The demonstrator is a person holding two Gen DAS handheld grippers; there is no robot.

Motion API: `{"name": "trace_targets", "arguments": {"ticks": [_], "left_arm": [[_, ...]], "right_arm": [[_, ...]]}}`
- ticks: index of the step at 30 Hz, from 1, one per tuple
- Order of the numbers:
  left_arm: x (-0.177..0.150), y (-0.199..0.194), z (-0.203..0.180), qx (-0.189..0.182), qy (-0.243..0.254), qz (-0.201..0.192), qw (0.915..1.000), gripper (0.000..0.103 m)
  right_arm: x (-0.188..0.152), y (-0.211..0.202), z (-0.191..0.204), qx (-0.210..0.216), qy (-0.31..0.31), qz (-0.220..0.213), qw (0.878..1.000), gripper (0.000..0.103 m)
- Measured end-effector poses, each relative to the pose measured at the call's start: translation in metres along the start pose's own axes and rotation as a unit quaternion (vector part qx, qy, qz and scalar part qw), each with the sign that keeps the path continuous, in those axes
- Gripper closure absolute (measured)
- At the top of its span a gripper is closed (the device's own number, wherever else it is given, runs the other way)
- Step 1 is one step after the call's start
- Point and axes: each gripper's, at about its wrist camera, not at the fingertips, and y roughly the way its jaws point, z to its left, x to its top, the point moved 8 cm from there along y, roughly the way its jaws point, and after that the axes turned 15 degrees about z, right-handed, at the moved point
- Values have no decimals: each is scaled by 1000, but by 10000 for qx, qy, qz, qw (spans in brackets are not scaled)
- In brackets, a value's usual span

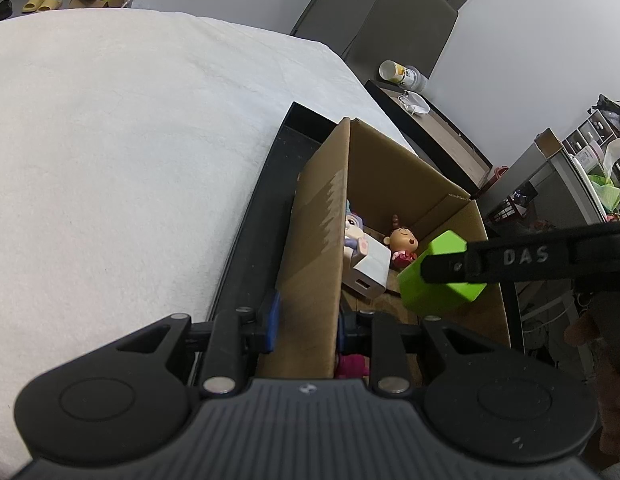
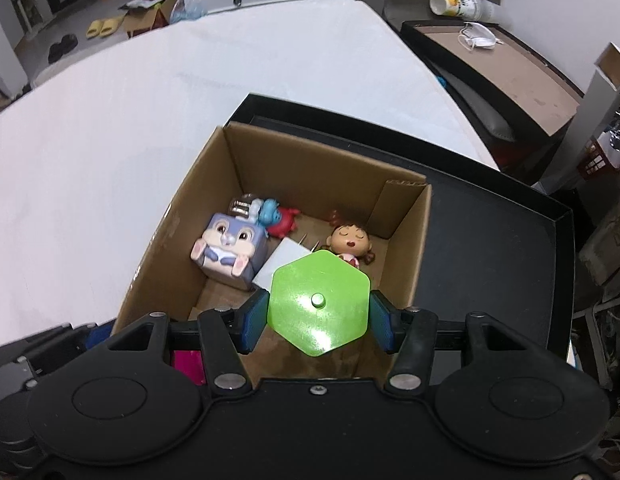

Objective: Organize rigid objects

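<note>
An open cardboard box (image 2: 405, 240) stands in a black tray (image 2: 489, 232) on a white-covered table. My right gripper (image 2: 318, 322) is shut on a green hexagonal block (image 2: 318, 304) and holds it just over the box's near part. Inside lie a purple rabbit cube (image 2: 230, 250), a small blue and red figure (image 2: 276, 216), a sleeping doll figure (image 2: 349, 240) and a white block (image 1: 369, 270). My left gripper (image 1: 306, 326) is shut on the box's left wall (image 1: 313, 248). In the left wrist view the green block (image 1: 433, 296) hangs inside the box opening.
The white table cover (image 2: 110, 140) spreads left and behind the tray. A dark side table (image 2: 497, 68) with a cup and a face mask stands at the right. Something pink (image 2: 188, 364) shows under my right gripper. Shelves and clutter fill the far right.
</note>
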Motion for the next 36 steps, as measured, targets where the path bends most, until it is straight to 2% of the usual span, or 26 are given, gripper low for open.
{"name": "trace_targets", "arguments": {"ticks": [11,15,21,28,33,36], "left_arm": [[0,1,2,-29,-5,14,10000,78],[-1,1,2,-53,2,15,10000,77],[-1,1,3,-66,17,32,10000,77],[0,-1,2,-81,-17,182,9998,77],[3,-13,-1,-24,-72,233,9997,77],[8,-28,-6,106,-3,117,9999,77]], "right_arm": [[0,19,6,-241,-189,245,9992,50],[-2,20,5,-302,-184,290,9990,47],[-5,5,-1,-153,-53,159,9997,47],[-17,-29,-13,309,260,-170,9990,46],[-32,-48,-30,518,517,-345,9967,43],[-43,-53,-43,619,696,-392,9949,43]]}}
